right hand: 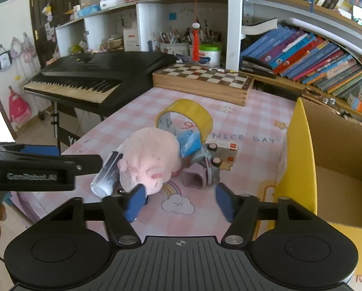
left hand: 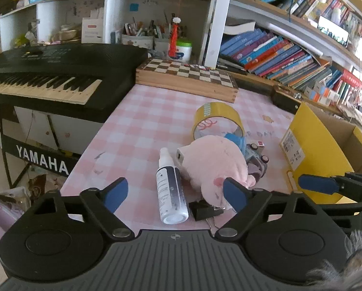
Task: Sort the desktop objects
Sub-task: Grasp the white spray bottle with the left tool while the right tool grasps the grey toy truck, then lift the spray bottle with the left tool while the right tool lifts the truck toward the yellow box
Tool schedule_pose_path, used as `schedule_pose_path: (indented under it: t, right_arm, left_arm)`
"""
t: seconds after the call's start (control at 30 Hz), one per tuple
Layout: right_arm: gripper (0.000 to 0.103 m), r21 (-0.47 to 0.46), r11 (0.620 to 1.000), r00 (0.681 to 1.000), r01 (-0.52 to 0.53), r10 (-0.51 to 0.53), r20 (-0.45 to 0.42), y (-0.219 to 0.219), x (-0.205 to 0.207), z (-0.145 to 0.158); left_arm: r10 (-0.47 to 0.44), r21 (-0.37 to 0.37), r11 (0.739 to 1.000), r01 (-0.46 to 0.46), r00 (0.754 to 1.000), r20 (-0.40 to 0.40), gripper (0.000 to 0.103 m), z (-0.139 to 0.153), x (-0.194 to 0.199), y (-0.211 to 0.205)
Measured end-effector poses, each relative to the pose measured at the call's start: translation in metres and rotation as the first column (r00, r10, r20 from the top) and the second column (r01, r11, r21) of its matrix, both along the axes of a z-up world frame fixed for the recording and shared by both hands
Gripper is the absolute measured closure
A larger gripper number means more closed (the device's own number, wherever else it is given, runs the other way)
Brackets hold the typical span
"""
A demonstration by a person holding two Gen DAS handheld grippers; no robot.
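Observation:
A pink plush toy (left hand: 215, 165) (right hand: 152, 160) lies on the pink checked tablecloth (left hand: 142, 126) (right hand: 229, 218). A white spray bottle (left hand: 170, 189) (right hand: 107, 174) lies at its left. A yellow tape roll (left hand: 217, 118) (right hand: 188, 116) stands behind it, and a blue packet (right hand: 189, 143), a toy car (left hand: 256, 160) (right hand: 211, 169) and a small white box (right hand: 227, 149) lie at its right. A black binder clip (left hand: 204, 209) lies near the bottle. My left gripper (left hand: 175, 192) is open around the bottle's near end. My right gripper (right hand: 181, 201) is open and empty in front of the plush.
An open yellow cardboard box (left hand: 326, 150) (right hand: 326, 169) stands at the right. A wooden chessboard (left hand: 188, 77) (right hand: 205, 82) lies at the back, a black keyboard (left hand: 55, 72) (right hand: 96, 77) at the left, and bookshelves (left hand: 278, 53) (right hand: 314, 55) behind.

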State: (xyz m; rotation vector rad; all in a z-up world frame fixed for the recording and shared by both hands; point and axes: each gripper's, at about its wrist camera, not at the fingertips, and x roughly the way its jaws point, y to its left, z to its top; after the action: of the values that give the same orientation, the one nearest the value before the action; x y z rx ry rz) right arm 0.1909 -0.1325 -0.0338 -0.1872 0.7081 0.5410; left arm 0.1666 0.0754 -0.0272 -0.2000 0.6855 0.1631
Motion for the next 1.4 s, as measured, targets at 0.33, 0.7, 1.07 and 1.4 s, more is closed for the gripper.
schedule_pose_path:
  t: [0.33, 0.7, 1.07, 1.4]
  right_arm:
    - [0.061, -0.008, 1.000, 0.997, 0.030, -0.030, -0.076, 0.004, 0.034, -0.013]
    - [0.059, -0.064, 0.997, 0.991, 0.037, -0.045, -0.124, 0.015, 0.063, -0.030]
    - [0.058, -0.119, 0.992, 0.982, 0.035, -0.056, -0.181, 0.025, 0.094, -0.051]
    - [0.051, -0.142, 0.990, 0.990, -0.017, -0.003, -0.139, 0.034, 0.105, -0.055]
  left_arm:
    - [0.025, 0.002, 1.000, -0.025, 0.994, -0.102, 0.052, -0.024, 0.030, 0.005]
    - [-0.026, 0.076, 0.996, 0.042, 0.979, -0.204, 0.068, -0.052, 0.062, -0.002]
    - [0.049, -0.101, 0.993, -0.065, 0.987, -0.155, 0.073, -0.040, 0.057, 0.029]
    - [0.020, -0.131, 0.991, -0.041, 0.988, -0.155, 0.073, -0.038, 0.062, 0.026]
